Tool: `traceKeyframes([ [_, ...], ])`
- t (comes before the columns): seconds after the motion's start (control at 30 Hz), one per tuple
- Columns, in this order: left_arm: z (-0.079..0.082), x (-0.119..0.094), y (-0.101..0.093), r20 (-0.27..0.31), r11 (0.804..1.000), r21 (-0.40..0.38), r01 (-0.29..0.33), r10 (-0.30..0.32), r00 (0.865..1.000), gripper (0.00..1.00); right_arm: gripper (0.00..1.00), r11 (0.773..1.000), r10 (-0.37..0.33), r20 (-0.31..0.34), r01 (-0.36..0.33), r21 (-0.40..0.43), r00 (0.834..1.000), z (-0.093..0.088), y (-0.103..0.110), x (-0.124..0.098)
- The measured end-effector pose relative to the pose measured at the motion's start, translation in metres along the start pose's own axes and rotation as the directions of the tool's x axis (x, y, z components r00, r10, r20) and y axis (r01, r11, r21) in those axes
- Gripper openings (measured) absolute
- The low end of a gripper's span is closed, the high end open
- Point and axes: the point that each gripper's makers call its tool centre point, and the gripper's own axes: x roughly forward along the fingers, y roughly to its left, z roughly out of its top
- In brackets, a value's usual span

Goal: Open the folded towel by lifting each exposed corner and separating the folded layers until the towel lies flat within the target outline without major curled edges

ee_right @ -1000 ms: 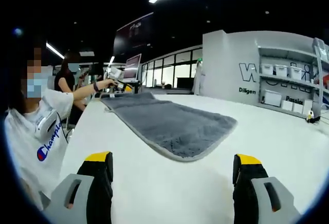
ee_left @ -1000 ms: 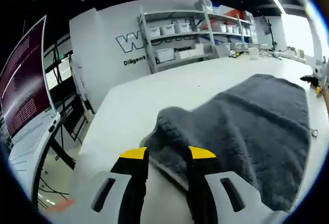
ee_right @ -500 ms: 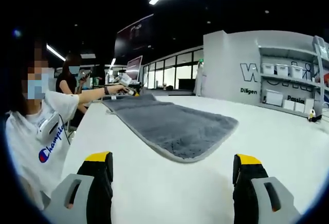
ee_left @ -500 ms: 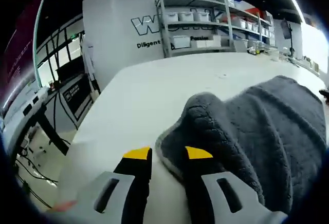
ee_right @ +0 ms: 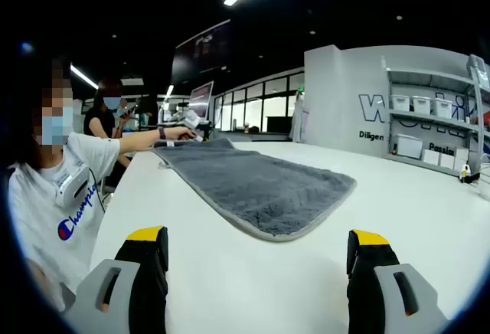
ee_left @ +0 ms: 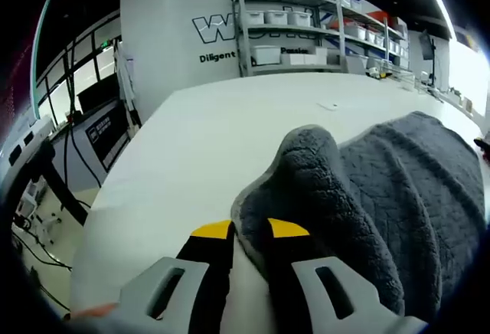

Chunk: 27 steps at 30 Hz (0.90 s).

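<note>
Since a second ago the left gripper (ee_left: 250, 230) has drawn a corner of the grey towel (ee_left: 367, 188) up and toward itself: the fold that lay low at centre frame now bulges as a tall hump just above the yellow tips, and the shelving at the upper right of the left gripper view sits larger as the camera swung. Its jaws stand nearly together, pinching the towel's edge between them at bottom centre. The rest of the cloth spreads to the right across the white table (ee_left: 199, 135). That suggests the layer is peeling open, though the lifted part is still bunched and far from flat. In the right gripper view, a person in a white shirt (ee_right: 53, 196) sits at far left; the towel (ee_right: 260, 188) lies in the middle of the frame, its far end by the left gripper in a hand (ee_right: 180, 131) at upper left. The right gripper (ee_right: 259, 253) hangs with jaws spread wide and nothing between them, near the towel's close edge but apart from it, much as before. No target outline is visible to me.
</note>
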Motion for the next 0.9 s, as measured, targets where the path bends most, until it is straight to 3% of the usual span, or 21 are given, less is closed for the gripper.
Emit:
traceKeyframes([
  [0.1,-0.001,0.0,0.0,-0.012,0.999,0.036,-0.011,0.012,1.0,0.07,0.99,1.0,-0.001,-0.001,0.001,-0.002,1.0,0.0,-0.001,0.0],
  [0.17,-0.001,-0.002,0.006,-0.026,0.992,0.112,-0.057,0.06,0.998,0.06,0.99,1.0,-0.001,-0.003,0.001,-0.003,1.0,0.0,-0.001,0.0],
  [0.27,0.001,-0.001,0.024,-0.045,0.96,0.243,-0.14,0.155,0.987,0.05,0.99,1.0,-0.001,-0.002,0.001,-0.001,1.0,0.0,-0.002,-0.001],
  [0.4,0.007,0.003,0.031,-0.039,0.95,0.272,-0.155,0.171,0.984,0.05,0.99,1.0,0.001,0.0,-0.001,0.002,1.0,0.0,-0.001,0.0],
  [0.53,0.011,0.004,0.048,-0.05,0.923,0.321,-0.211,0.239,0.97,0.05,0.99,1.0,0.004,0.003,-0.004,0.003,1.0,0.0,-0.001,0.0],
  [0.67,0.016,0.007,0.057,-0.041,0.908,0.354,-0.223,0.253,0.967,0.05,0.99,1.0,0.002,0.006,-0.003,0.008,1.0,0.0,-0.002,0.001],
  [0.83,0.015,0.01,0.064,-0.044,0.915,0.332,-0.231,0.259,0.965,0.06,0.99,1.0,-0.001,0.01,0.001,0.015,1.0,0.001,-0.002,0.001],
  [0.9,0.016,0.008,0.064,-0.047,0.909,0.347,-0.233,0.265,0.963,0.1,0.99,1.0,0.001,0.007,-0.001,0.011,1.0,0.0,-0.002,0.001],
])
